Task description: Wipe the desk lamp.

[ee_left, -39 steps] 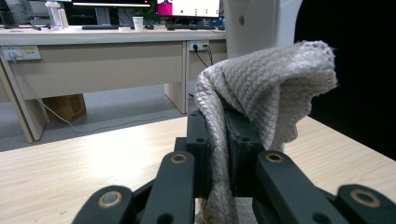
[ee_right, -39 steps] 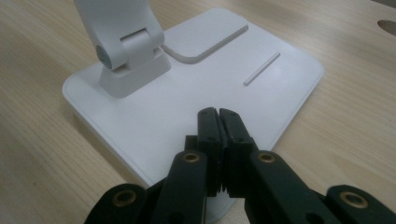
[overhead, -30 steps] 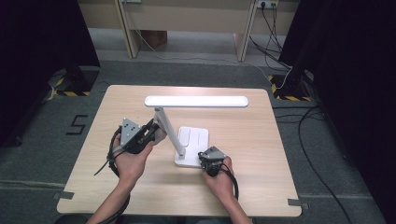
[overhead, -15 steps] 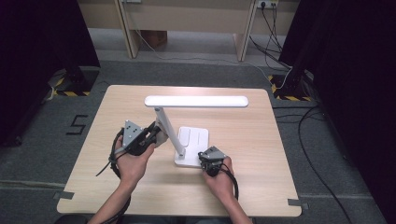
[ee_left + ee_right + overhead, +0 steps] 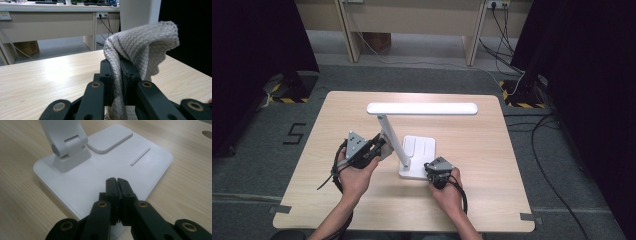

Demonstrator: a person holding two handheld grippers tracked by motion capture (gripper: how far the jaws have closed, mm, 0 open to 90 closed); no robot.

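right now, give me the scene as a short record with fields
surface: wooden table
main item: white desk lamp, base flat on the table
left gripper: shut on grey cloth, beside the lamp arm
right gripper: shut, empty, fingers pressing on the base's near edge
work in hand: probably wiping the lamp

Soft overhead light, dim dark edges, slightly soft focus.

Closed right gripper (image 5: 117, 182) — on lamp base (image 5: 82, 182)
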